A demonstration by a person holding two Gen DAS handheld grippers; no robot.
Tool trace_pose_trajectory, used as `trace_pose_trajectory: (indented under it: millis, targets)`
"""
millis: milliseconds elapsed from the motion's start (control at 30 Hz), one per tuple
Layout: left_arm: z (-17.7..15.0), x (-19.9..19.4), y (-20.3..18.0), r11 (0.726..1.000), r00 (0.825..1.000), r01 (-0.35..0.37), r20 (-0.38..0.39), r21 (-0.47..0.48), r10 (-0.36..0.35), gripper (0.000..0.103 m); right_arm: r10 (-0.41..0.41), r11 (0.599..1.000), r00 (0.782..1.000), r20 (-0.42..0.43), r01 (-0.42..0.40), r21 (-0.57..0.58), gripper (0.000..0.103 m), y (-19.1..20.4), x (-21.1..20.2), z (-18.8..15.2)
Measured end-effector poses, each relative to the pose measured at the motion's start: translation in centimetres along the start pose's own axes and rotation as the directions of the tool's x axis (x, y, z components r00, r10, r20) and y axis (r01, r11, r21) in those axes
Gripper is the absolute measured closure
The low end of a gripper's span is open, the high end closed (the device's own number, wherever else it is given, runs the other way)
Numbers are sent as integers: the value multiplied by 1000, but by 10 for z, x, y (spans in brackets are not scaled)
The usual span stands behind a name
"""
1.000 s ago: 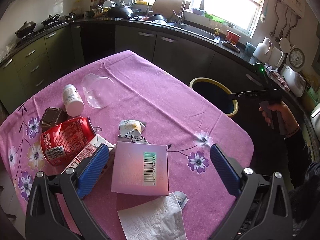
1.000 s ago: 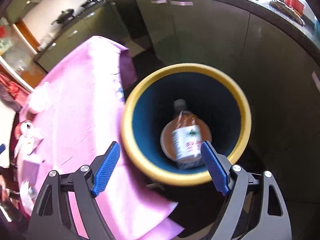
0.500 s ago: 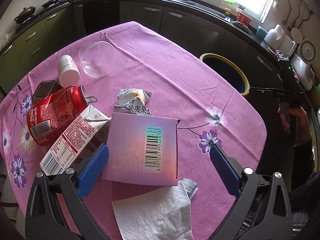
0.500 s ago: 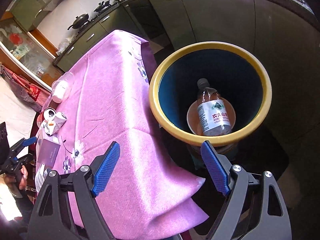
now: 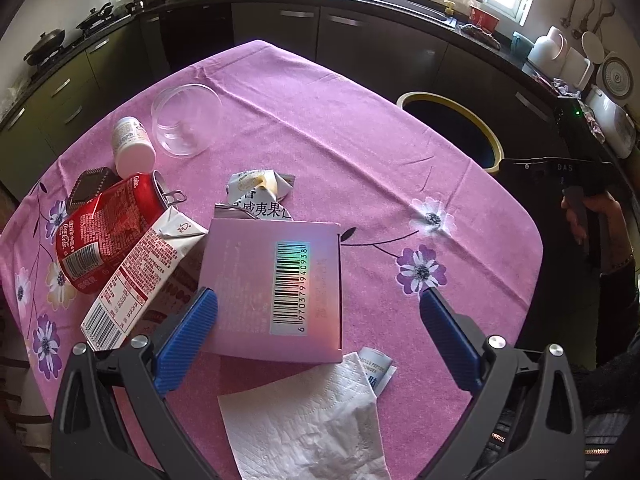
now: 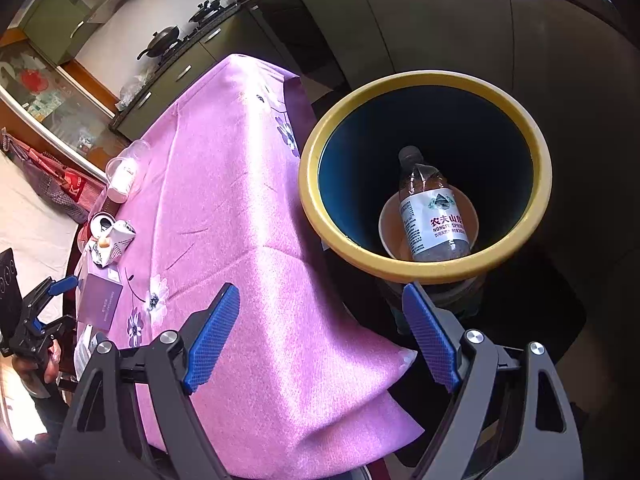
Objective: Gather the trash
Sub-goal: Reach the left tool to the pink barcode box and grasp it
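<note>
The flat shiny purple cardboard box (image 5: 276, 288) is seen just ahead of the wide-open, empty left tool (image 5: 318, 334), nearer its left finger, long side pointing away.

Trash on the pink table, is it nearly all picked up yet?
Not nearly. Done: a water bottle lies in the yellow-rimmed bin. In hand: nothing; the left gripper hovers with open jaws around the purple box, and the right gripper is open and empty. Left: the cola can, carton, tissue and clear cup.
</note>
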State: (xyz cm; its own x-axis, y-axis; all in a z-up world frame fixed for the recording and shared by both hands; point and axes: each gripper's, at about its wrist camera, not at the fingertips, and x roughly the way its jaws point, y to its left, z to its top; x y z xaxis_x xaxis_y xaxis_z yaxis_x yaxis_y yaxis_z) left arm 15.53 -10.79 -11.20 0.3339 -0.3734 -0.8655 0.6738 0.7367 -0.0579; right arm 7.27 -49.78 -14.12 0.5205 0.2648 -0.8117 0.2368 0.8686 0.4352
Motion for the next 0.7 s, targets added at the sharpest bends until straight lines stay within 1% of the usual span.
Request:
trace_pose_trajectory:
  millis: [100,200,367,433,500,567,700]
  targets:
    - [1,-1,7,999,1000,-22,0,-24,22,7,5,1000,1000,0,-5,-5,20,1,0,0]
    - [1,-3,13,999,1000,0,3,-47,1,7,3,1000,1000,-4,-3,-3,20,0,0,0]
    - [2,3,11,999,999,-33,-11,-23,33,7,13,1000,1000,-5,-13,2,20,-1,0,1]
    - [2,5,11,999,1000,-21,-24,-32,20,7,13,1000,1000,-7,-13,0,20,-1,0,1]
    - [1,4,14,998,999,-49,-12,-48,48,7,13,1000,1000,-8,-13,2,20,-2,0,0]
    - [1,4,14,997,997,-70,-15,-39,69,7,12,1000,1000,-11,-11,4,20,-3,1,1]
    - [1,14,14,998,997,-53,-50,-46,51,7,18,1000,1000,-10,-18,5,20,-3,3,1]
